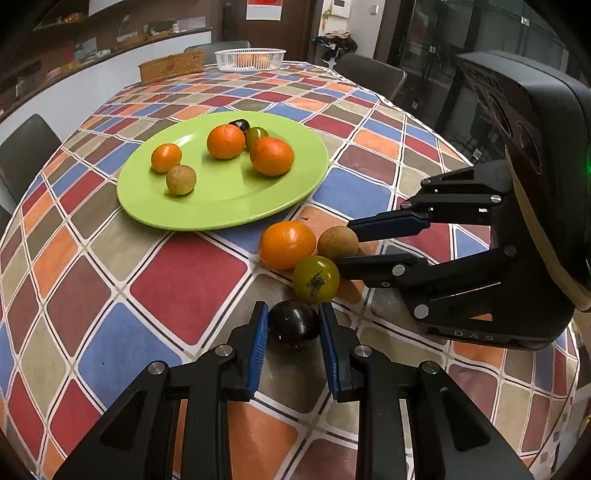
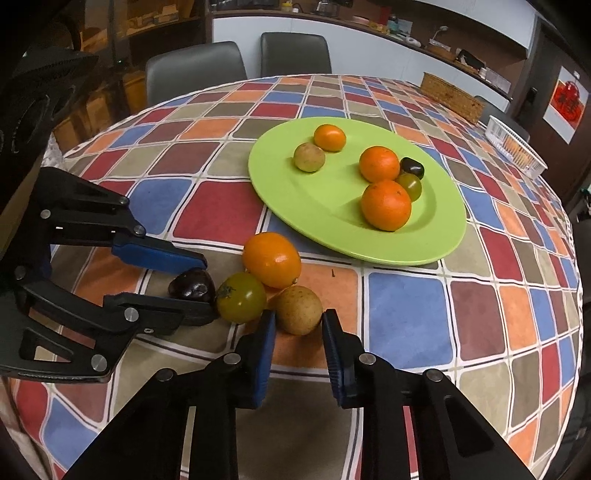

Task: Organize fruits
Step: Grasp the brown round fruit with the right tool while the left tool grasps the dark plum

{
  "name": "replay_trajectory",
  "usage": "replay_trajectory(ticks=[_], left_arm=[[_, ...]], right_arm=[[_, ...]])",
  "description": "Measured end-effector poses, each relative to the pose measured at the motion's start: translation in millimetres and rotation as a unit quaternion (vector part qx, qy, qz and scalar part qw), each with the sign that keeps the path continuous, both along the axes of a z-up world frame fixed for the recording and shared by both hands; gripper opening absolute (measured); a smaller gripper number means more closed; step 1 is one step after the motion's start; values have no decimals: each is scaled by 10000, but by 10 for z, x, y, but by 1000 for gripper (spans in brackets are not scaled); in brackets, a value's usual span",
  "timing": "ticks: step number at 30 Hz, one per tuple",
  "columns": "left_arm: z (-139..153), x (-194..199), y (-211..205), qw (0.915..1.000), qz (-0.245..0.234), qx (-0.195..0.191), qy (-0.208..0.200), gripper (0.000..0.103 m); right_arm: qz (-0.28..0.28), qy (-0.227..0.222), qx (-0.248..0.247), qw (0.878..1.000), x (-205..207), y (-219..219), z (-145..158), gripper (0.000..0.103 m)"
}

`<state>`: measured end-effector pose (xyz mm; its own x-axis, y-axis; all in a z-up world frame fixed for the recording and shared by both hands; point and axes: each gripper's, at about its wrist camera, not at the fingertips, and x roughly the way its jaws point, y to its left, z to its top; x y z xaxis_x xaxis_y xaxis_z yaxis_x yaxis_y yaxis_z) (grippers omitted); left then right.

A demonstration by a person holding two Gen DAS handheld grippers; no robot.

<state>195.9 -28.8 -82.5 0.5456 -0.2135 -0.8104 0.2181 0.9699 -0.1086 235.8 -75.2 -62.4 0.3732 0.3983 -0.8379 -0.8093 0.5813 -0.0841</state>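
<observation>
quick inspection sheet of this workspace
surface: checked tablecloth on the table
job's things: green plate holds six fruits; orange, green tomato, brown fruit and dark fruit lie beside it
clutter: white basket, wicker box
grippers: left gripper shut on dark fruit; right gripper shut on brown fruit
cables: nothing seen
surroundings: chairs, counter

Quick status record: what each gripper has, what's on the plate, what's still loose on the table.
left gripper: shut on dark plum
right gripper: shut on brown fruit
green plate: three oranges, one tan fruit, one green tomato, one dark fruit
loose on tablecloth: large orange, green tomato, touching each other
white basket: far edge of the table, orange items inside
</observation>
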Motion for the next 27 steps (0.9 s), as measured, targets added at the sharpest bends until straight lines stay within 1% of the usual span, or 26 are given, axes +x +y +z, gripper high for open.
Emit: replay_trajectory(ticks=[8,11,14,20,24,27], left_arm=[[122,-96,-13,9998,22,-45,-173,27],[158,-122,-11,9997,30,-51,-217,27],[185,-141,-6,9997,53,-48,-251,27],[209,-151,10,9996,98,-67,-261,27],[225,-144,15,9995,107,-59,-289,27],[222,-128,17,9995,118,-61,-288,27]], right_arm=[[-241,-29,228,9994,-80,-89,115,25],[-255,-21,262,9993,-109,-99,144,22],[-292,26,250,9993,-110,-108,142,22],[-402,173,233,9988,-44,-96,117,25],[-528,267,219,9980,33,-95,78,29],[-581,378,216,9974,76,-102,32,29]])
